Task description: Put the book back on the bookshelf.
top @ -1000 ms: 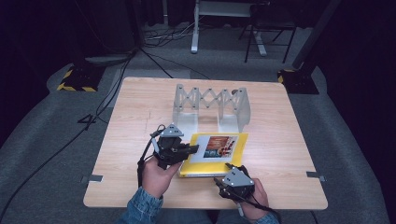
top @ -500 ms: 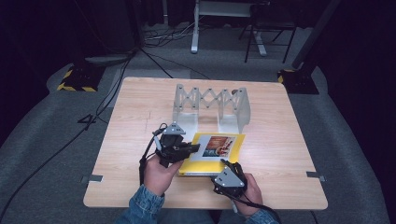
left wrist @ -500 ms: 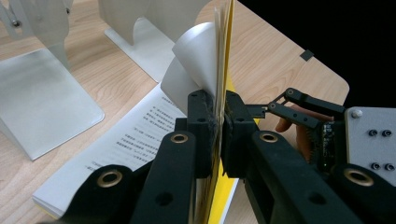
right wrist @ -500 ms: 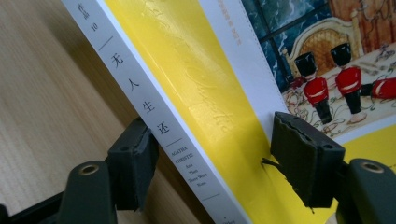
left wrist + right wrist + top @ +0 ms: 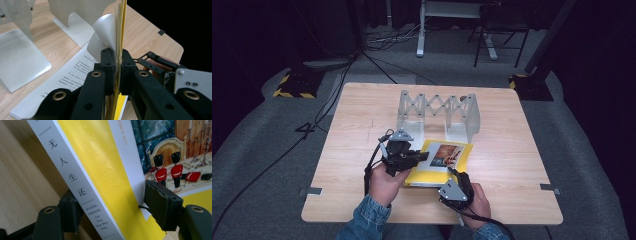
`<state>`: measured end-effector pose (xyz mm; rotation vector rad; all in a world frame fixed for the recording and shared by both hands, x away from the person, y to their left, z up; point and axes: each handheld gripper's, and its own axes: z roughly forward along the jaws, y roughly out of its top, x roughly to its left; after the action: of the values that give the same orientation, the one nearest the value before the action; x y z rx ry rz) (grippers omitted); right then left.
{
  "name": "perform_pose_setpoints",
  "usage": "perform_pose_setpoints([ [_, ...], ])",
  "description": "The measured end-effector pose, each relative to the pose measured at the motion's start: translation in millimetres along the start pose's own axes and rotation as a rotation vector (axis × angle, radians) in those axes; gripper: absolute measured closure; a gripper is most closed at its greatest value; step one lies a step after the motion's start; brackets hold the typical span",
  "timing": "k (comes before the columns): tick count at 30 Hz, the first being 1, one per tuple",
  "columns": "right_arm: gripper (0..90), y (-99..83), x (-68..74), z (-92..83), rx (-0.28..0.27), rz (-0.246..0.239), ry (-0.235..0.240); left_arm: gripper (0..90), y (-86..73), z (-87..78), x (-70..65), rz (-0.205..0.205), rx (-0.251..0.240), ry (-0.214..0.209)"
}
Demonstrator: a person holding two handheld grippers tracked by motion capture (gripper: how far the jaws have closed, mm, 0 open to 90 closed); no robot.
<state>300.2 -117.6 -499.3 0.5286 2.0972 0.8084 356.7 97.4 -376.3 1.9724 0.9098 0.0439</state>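
Observation:
A yellow paperback book (image 5: 447, 156) lies on the wooden table (image 5: 522, 150) in front of a white folding book rack (image 5: 437, 111). My left gripper (image 5: 408, 156) is at the book's left edge. In the left gripper view its jaws (image 5: 117, 58) are shut on the lifted yellow cover (image 5: 123, 25) and a few pages, one curling over a flat page of print (image 5: 67, 75). My right gripper (image 5: 456, 186) is at the book's near edge. Its jaws (image 5: 115, 202) have just been closing with the white spine (image 5: 75, 182) between them, one pad on the picture cover.
The rack's white metal plates (image 5: 22, 57) stand just beyond the book. Grey carpet, cables and stand legs (image 5: 422, 45) surround the table. Bare wood stretches to the left and right of the book.
The right gripper has crept slightly left and forward against the book's near edge. The left hand and the lifted cover have stayed where they were.

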Motion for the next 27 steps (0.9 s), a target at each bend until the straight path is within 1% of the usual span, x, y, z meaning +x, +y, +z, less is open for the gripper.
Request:
perform_pose_setpoints([
  [3, 33.9, 0.8, 1.8, 1.4, 0.003, -0.020, -0.019, 84.6, 0.3, 0.5, -0.6, -0.002, -0.001, -0.003],
  [6, 35.2, 1.5, 5.1, 5.2, 0.008, -0.057, -0.052, 84.6, 0.2, 1.7, -1.4, 0.002, 0.006, 0.009],
  [7, 36.0, 1.1, 6.5, 7.8, 0.006, -0.077, -0.066, 84.6, -0.1, 2.3, -1.6, 0.002, 0.010, 0.010],
  [8, 36.0, 1.1, 6.5, 7.8, 0.006, -0.077, -0.066, 84.6, -0.1, 2.3, -1.6, 0.002, 0.010, 0.010],
  [9, 36.0, 0.8, 7.5, 9.3, 0.004, -0.093, -0.077, 84.6, -0.3, 2.3, -1.2, 0.004, 0.011, 0.010],
  [10, 35.9, 0.7, 9.0, 10.5, 0.007, -0.118, -0.089, 84.7, -0.5, 2.3, -1.1, 0.002, 0.012, 0.009],
  [11, 35.6, 0.4, 11.6, 12.2, 0.010, -0.143, -0.116, 84.7, -0.9, 2.4, -0.9, -0.001, 0.011, 0.007],
  [12, 35.6, 0.4, 11.6, 12.2, 0.010, -0.143, -0.116, 84.7, -0.9, 2.4, -0.9, -0.001, 0.011, 0.007],
  [13, 35.4, 0.3, 12.3, 13.0, 0.010, -0.153, -0.124, 84.7, -1.1, 2.5, -1.1, 0.000, 0.011, 0.008],
  [14, 35.4, 0.1, 14.5, 15.1, 0.012, -0.180, -0.146, 84.7, -1.4, 2.4, -1.3, 0.001, 0.010, 0.012],
  [17, 35.9, 0.0, 15.4, 15.8, 0.013, -0.191, -0.158, 84.7, -2.9, 1.7, 0.3, -0.007, 0.008, 0.015],
  [20, 44.9, 1.0, 14.6, 14.1, 0.017, -0.198, -0.151, 84.4, -5.2, 0.5, 3.7, -0.020, 0.010, 0.026],
  [21, 55.0, 1.5, 15.8, 10.9, 0.015, -0.216, -0.152, 83.6, -6.5, -0.2, 7.1, -0.031, 0.011, 0.026],
  [22, 55.0, 1.5, 15.8, 10.9, 0.015, -0.216, -0.152, 83.0, -6.5, -0.2, 7.1, -0.031, 0.011, 0.026],
  [23, 57.8, 1.5, 17.1, 9.7, 0.013, -0.226, -0.158, 83.0, -7.9, -0.8, 9.5, -0.037, 0.016, 0.035],
  [24, 61.7, 0.8, 18.9, 7.8, 0.009, -0.248, -0.167, 81.8, -8.9, -1.2, 10.6, -0.045, 0.011, 0.035],
  [25, 63.5, 0.2, 19.1, 6.7, 0.008, -0.256, -0.165, 81.0, -9.9, -2.4, 12.6, -0.053, 0.007, 0.029],
  [26, 64.9, -0.7, 19.0, 5.3, 0.002, -0.252, -0.161, 79.3, -10.6, -3.5, 13.7, -0.059, 0.003, 0.027],
  [27, 66.5, -2.7, 17.4, 2.1, -0.011, -0.234, -0.161, 74.6, -12.1, -9.4, 17.7, -0.073, -0.023, 0.025],
])
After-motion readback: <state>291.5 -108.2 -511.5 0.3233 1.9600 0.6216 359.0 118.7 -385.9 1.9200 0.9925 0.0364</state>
